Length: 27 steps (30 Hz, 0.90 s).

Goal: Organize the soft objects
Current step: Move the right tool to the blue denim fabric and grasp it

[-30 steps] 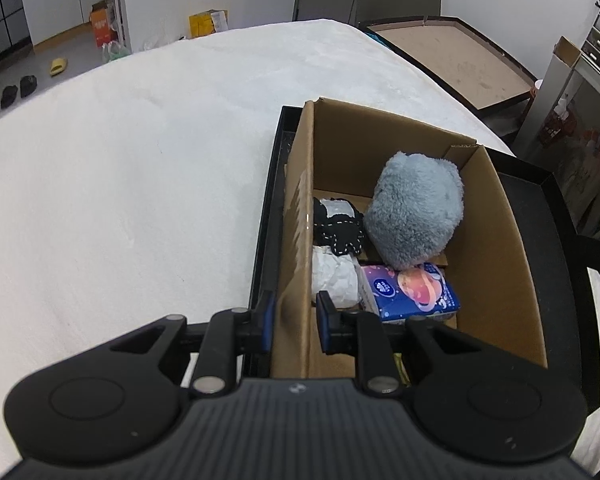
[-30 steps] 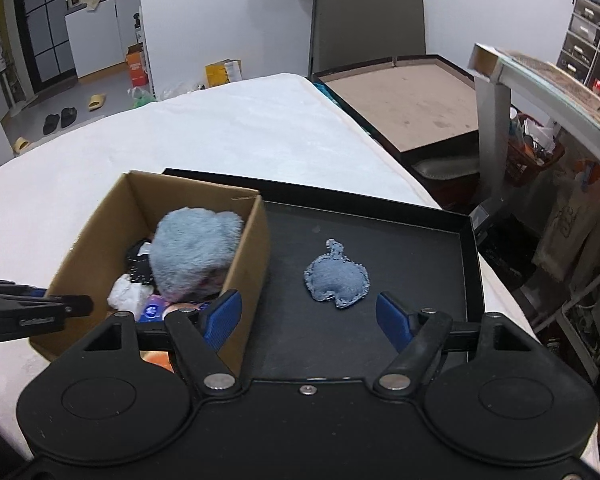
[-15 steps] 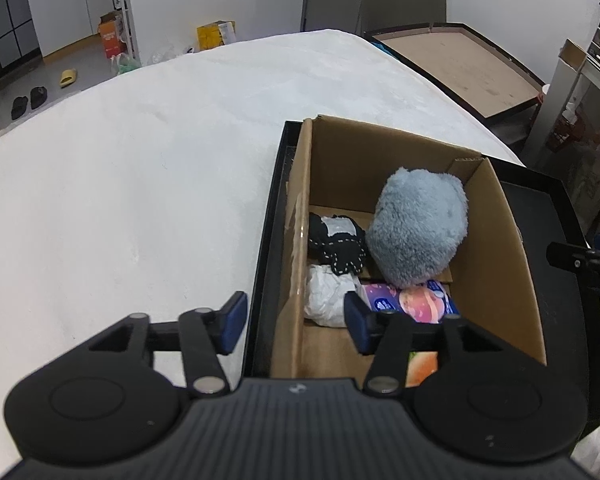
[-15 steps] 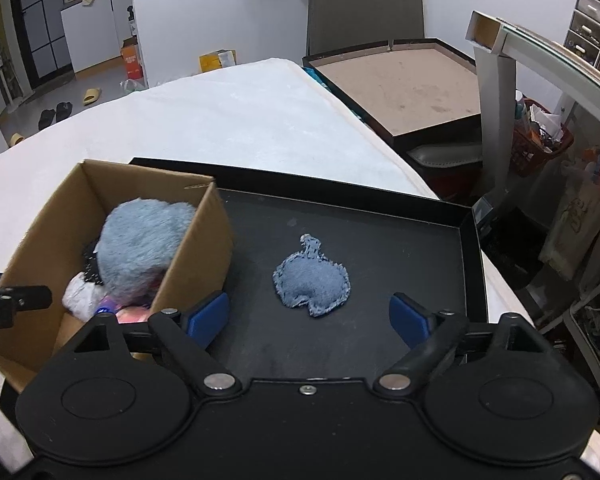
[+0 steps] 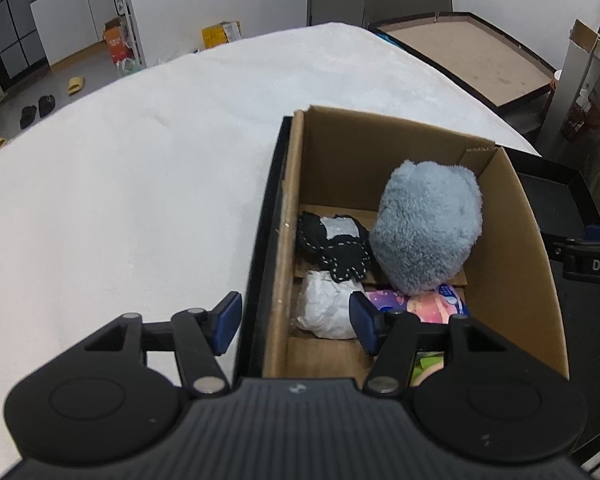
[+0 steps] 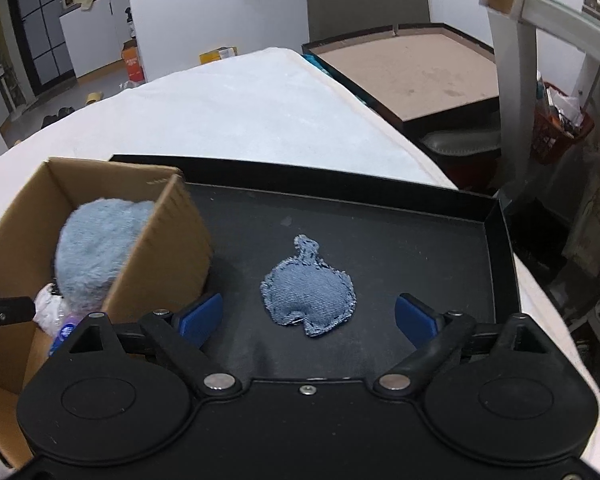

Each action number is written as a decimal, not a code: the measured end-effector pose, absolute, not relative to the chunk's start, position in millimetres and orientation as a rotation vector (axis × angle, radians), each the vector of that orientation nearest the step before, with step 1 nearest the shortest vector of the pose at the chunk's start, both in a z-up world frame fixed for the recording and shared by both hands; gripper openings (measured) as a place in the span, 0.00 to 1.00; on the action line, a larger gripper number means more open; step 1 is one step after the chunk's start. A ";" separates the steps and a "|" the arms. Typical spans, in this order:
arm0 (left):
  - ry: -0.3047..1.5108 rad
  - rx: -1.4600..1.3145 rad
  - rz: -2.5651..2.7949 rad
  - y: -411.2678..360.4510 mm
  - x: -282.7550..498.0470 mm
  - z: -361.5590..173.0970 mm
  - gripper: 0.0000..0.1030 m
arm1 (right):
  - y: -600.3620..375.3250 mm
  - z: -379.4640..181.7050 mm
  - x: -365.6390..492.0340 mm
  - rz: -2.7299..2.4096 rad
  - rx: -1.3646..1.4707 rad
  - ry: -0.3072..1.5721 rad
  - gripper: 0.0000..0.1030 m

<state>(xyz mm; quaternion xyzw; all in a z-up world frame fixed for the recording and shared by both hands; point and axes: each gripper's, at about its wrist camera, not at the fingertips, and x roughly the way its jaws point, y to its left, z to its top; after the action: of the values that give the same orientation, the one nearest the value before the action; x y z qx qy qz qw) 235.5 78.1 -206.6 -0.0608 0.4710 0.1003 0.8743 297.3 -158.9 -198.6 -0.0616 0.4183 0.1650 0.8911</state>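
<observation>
A cardboard box (image 5: 532, 280) stands at the left end of a black tray (image 6: 380, 232). Inside it lie a fluffy blue plush (image 5: 428, 232), a black stitched toy (image 5: 336, 252), a white crumpled bundle (image 5: 324, 312) and a colourful pack (image 5: 432, 304). My left gripper (image 5: 294, 324) is open, its jaws astride the box's left wall without touching it. A denim pouch (image 6: 310, 296) lies flat on the tray floor. My right gripper (image 6: 310, 316) is open, just in front of the pouch, jaws wide on either side of it. The box (image 6: 160, 248) and plush (image 6: 96, 248) also show in the right wrist view.
The tray sits on a white padded surface (image 5: 140, 184). A brown board in a black frame (image 6: 412, 72) stands beyond the right edge. A white shelf frame (image 6: 516, 40) and clutter stand at the far right. The right gripper's finger (image 5: 588, 256) shows beside the box.
My left gripper has let go of the box's left wall and opened wide. My right gripper has moved right and closer to the denim pouch, opening wider.
</observation>
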 end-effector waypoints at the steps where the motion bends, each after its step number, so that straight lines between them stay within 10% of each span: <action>1: 0.990 -0.126 0.209 77.3 237.0 -208.7 0.56 | -159.5 -200.9 298.4 0.344 -0.124 0.872 0.90; 18: 1.010 -0.101 0.218 70.5 246.3 -217.3 0.56 | -165.1 -227.4 311.9 0.351 -0.072 0.844 0.86; 22: 1.010 -0.110 0.215 72.5 245.1 -217.8 0.56 | -166.2 -229.3 314.2 0.352 -0.070 0.850 0.79; 27: 1.007 -0.110 0.213 73.4 243.5 -218.1 0.56 | -166.1 -233.4 313.9 0.359 -0.081 0.883 0.46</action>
<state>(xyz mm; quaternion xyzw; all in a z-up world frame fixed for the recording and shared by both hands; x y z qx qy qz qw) 243.5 73.4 -218.1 -0.0524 0.4812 0.1020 0.8691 313.9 -166.1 -233.4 -0.0389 0.4247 0.1729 0.8878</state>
